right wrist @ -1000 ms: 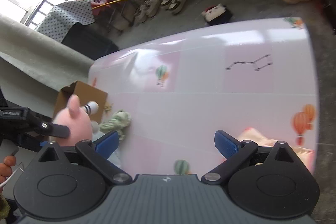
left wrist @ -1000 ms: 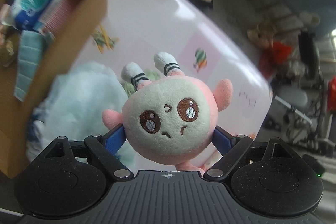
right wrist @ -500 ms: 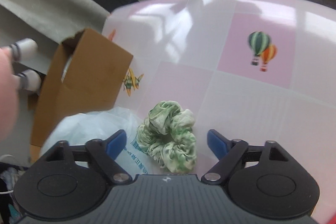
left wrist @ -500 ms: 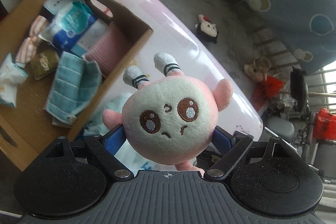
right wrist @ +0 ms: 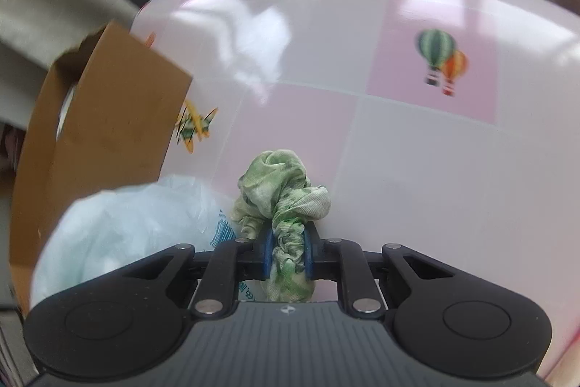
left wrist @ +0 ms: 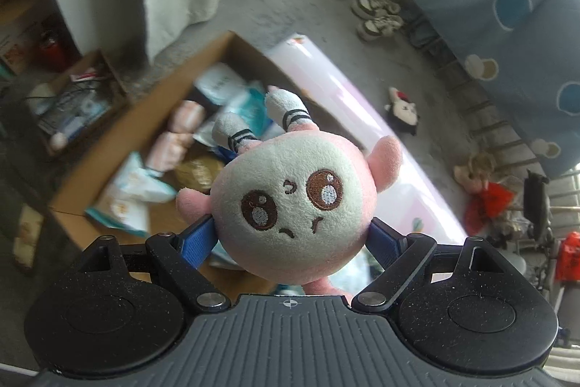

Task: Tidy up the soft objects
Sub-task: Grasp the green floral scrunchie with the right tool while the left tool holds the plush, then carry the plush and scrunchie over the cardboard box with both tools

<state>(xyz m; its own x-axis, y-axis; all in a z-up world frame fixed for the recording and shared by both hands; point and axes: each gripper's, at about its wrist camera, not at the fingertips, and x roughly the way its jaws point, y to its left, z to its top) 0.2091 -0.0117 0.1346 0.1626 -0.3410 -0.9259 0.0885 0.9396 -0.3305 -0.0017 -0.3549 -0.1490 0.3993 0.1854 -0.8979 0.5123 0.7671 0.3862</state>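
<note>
Your left gripper (left wrist: 291, 238) clamps the pink plush toy (left wrist: 293, 209), the cardboard box (left wrist: 152, 147) beyond it; your right gripper (right wrist: 288, 252) pinches the green scrunchie (right wrist: 282, 191).

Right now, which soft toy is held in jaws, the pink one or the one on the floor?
The pink plush, clamped by the left gripper; the dark toy lies untouched on the floor.

Open tabletop (right wrist: 417, 169) right of scrunchie (right wrist: 286, 184); cardboard box (right wrist: 105, 129) and plastic bag (right wrist: 134, 220) crowding left.
</note>
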